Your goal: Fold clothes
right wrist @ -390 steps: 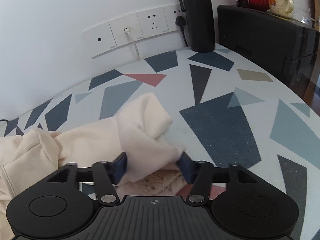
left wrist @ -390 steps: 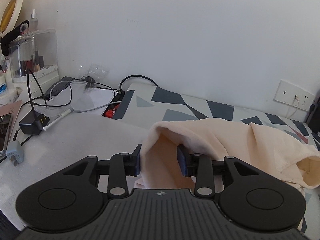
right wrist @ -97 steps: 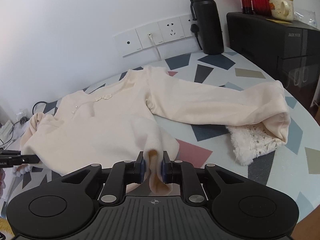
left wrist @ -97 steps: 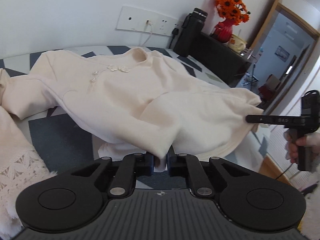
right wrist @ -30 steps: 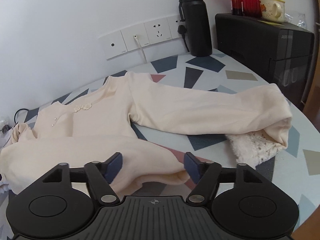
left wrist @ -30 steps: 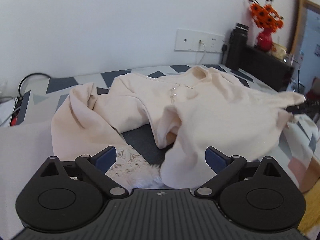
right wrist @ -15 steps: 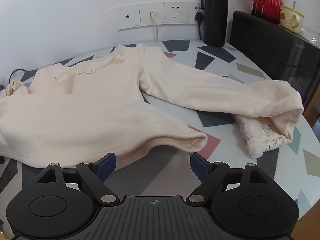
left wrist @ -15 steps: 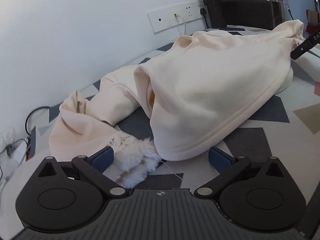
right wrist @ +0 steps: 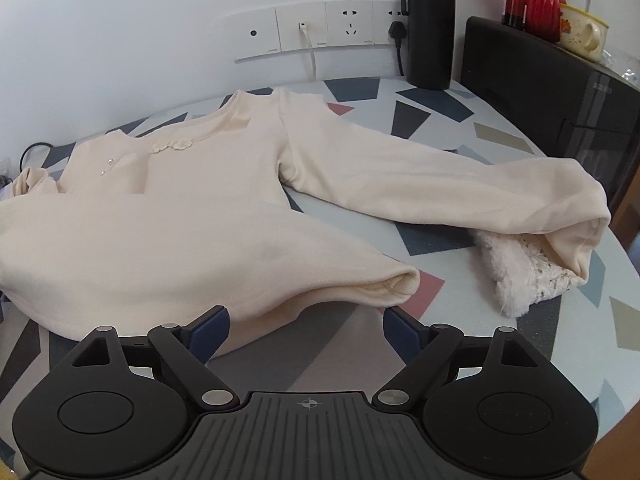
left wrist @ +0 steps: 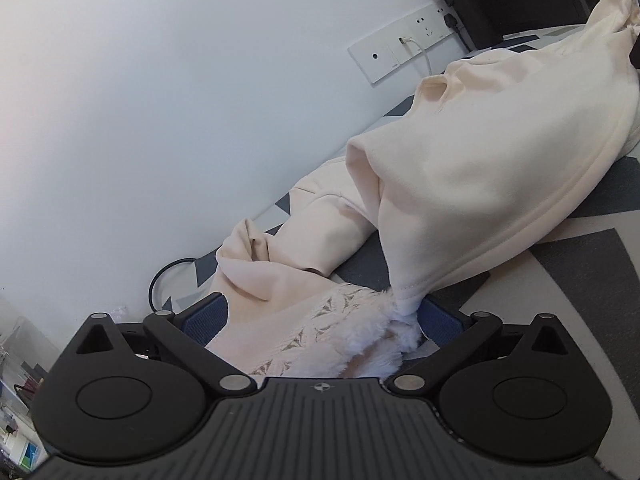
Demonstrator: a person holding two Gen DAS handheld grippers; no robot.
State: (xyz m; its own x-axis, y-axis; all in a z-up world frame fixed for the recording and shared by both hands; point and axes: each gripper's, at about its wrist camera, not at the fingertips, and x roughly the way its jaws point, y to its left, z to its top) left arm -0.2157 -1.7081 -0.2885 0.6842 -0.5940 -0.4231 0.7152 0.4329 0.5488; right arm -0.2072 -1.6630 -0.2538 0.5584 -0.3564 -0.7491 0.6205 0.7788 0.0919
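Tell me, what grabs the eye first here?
A cream long-sleeved top lies spread across the table with coloured geometric shapes, one sleeve stretched right. Its fluffy white lace cuff sits between the open left gripper. A tall black flask stands by the wall sockets.

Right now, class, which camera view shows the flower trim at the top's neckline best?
The right wrist view: the trim lies in plain sight on the spread top. In the left wrist view the bunched top hides it.

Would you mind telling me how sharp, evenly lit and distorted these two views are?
Left wrist view: tilted, fisheye-bent wall socket panel, soft daylight, cream top sharp. Right wrist view: level, table edge curves, faint shadow under the hem, no glare.
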